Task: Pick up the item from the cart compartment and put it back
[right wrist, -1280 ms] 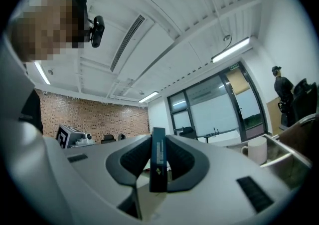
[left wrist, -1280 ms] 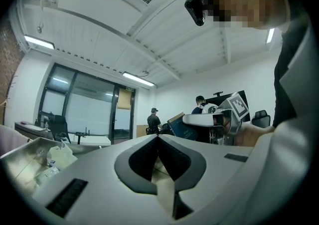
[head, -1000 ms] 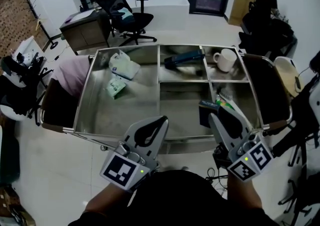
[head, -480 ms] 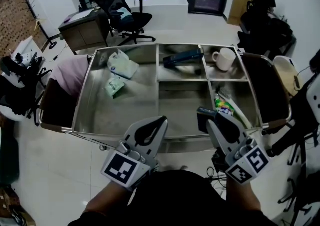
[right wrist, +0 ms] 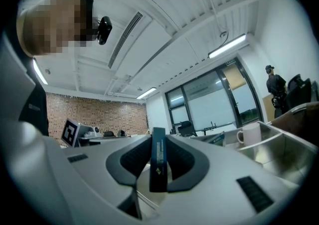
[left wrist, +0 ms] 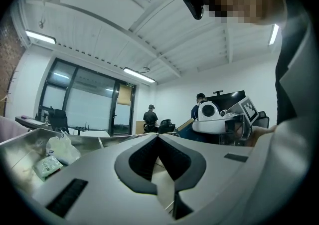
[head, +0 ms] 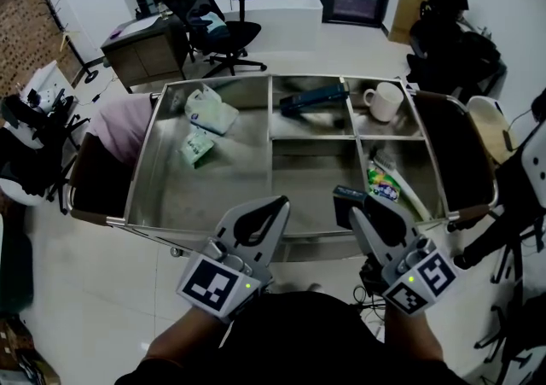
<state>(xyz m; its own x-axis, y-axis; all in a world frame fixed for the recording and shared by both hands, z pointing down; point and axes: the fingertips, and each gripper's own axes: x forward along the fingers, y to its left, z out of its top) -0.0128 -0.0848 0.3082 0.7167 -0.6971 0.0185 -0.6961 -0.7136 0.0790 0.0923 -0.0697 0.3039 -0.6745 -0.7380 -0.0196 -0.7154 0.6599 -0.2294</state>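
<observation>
A steel cart (head: pixel 143 177) with several compartments stands in front of me. My right gripper (head: pixel 348 201) hovers over the cart's near right edge, shut on a slim dark box (head: pixel 345 204). In the right gripper view the dark box (right wrist: pixel 158 163) stands on edge, pinched between the pads. My left gripper (head: pixel 278 205) hangs over the near rim at the middle, shut with nothing in it; its tips (left wrist: pixel 158 135) meet in the left gripper view. A green and white packet (head: pixel 384 183) lies in the near right compartment, just beyond the held box.
A white mug (head: pixel 386 102) sits in the back right compartment, a dark blue box (head: pixel 313 99) in the back middle one. The large left compartment holds a white bag (head: pixel 209 110) and a green packet (head: pixel 196 149). Office chairs, desks and a person stand around the cart.
My right gripper with the dark box has drawn slightly back toward me, baring more of the green and white packet. The left gripper has stayed put.
</observation>
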